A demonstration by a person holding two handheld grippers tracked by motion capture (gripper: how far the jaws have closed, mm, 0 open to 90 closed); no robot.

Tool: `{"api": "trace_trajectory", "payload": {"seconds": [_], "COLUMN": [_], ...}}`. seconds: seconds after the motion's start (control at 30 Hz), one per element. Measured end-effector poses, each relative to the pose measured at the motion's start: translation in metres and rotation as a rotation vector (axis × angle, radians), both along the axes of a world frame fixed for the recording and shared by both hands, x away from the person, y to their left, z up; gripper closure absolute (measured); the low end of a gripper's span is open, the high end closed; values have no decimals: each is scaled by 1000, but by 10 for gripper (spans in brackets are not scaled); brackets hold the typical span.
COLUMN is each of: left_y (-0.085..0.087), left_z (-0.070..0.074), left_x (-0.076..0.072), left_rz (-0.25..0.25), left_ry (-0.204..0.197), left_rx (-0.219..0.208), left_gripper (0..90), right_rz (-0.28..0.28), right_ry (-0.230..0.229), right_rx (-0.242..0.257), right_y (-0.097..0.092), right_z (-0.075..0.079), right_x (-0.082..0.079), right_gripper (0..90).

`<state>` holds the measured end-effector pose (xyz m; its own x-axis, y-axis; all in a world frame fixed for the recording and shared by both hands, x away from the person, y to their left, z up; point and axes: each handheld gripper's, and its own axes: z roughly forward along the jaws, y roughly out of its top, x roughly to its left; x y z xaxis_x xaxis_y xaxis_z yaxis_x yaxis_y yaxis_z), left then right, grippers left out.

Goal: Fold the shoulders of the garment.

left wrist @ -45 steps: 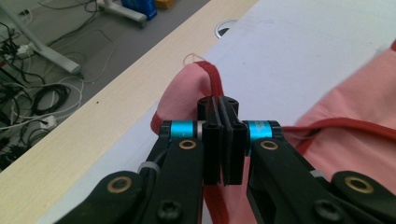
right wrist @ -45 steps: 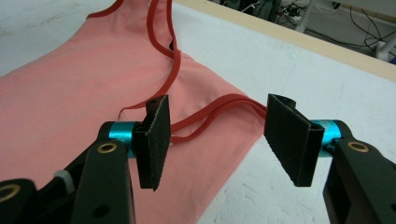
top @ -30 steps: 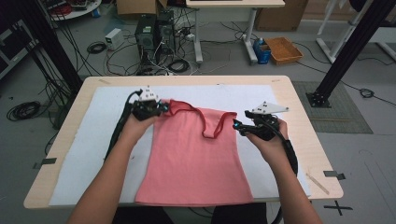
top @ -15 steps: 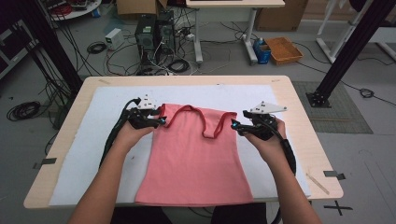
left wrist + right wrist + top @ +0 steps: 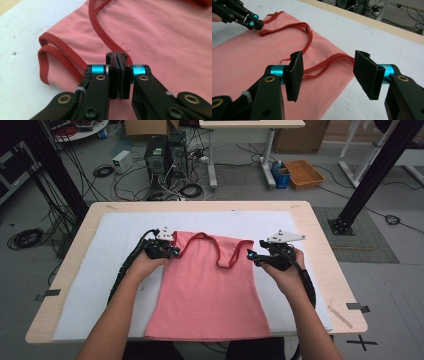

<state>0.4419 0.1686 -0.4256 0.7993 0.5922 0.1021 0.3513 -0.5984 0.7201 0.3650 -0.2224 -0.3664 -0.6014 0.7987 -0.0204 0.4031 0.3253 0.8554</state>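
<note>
A pink tank top [image 5: 210, 290] with dark red trim lies flat on the white mat, straps at the far end. My left gripper [image 5: 175, 253] sits at its left shoulder. In the left gripper view its jaws [image 5: 117, 56] have just been closing and are pressed together, and the neckline trim [image 5: 105, 35] runs in under their tips. My right gripper [image 5: 251, 256] hovers at the right shoulder. Its wide pads [image 5: 328, 65] stand well apart over the right strap [image 5: 329, 62] without touching it. The left gripper [image 5: 258, 25] also shows far off in the right gripper view.
A white mat [image 5: 100, 270] covers most of the wooden table [image 5: 320, 240]. Past the far edge the floor holds computer towers [image 5: 165, 155], cables and an orange bin [image 5: 304, 172]. A black frame post [image 5: 370, 180] stands at the right.
My left gripper has come down and toward me, and the top's left shoulder, held up before, now lies on the mat. The right gripper has stayed put.
</note>
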Motion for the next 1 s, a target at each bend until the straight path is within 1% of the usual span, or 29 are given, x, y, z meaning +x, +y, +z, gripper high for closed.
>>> {"api": "trace_trajectory", "payload": {"seconds": [0.07, 0.13, 0.27, 0.33, 0.4, 0.43, 0.47, 0.53, 0.6, 0.63, 0.7, 0.73, 0.77, 0.87, 0.93, 1.0], "left_y": [0, 1, 3, 4, 4, 4, 3, 1, 1, 2, 4, 5, 6, 11, 15, 22], "left_z": [3, 6, 13, 16, 15, 14, 12, 6, -2, -6, -11, -10, -8, 4, 12, 19], "left_x": [-5, -10, -28, -38, -48, -53, -57, -63, -66, -66, -67, -66, -67, -67, -66, -66], "left_rz": [-10, -14, -22, -10, -3, -5, -5, -16, -8, -2, 15, 14, 25, 50, 71, 91], "left_ry": [-11, -22, -55, -75, -81, -84, -87, -74, -59, -55, -42, -42, -53, -87, -99, -112], "left_rx": [-15, -20, -68, -96, -119, -120, -113, -104, -75, -49, -22, -23, -31, -68, -95, -112], "left_gripper": [888, 889, 889, 889, 889, 888, 888, 886, 874, 873, 831, 792, 749, 615, 529, 438], "right_rz": [4, 8, 9, 10, 11, 12, 12, 21, 25, 31, 33, 36, 36, 36, 27, 24], "right_ry": [0, 0, -2, -2, -1, 1, 3, 5, 6, 7, 11, 10, 10, 13, 20, 19], "right_rx": [-1, 0, 8, 11, 12, 8, 8, 4, -3, -3, 0, 0, 1, 3, 8, 15], "right_y": [0, -1, -3, -4, -5, -4, -4, -2, 0, 1, 3, 3, 3, 3, 2, 0], "right_z": [0, 0, 1, 1, 0, 0, -1, -1, -2, -3, -3, -4, -4, -5, -6, -5], "right_x": [0, 0, 0, 1, 1, 2, 2, 2, 3, 3, 3, 3, 3, 3, 4, 4], "right_gripper": [417, 417, 417, 417, 417, 417, 417, 418, 417, 417, 416, 415, 414, 412, 410, 410]}}
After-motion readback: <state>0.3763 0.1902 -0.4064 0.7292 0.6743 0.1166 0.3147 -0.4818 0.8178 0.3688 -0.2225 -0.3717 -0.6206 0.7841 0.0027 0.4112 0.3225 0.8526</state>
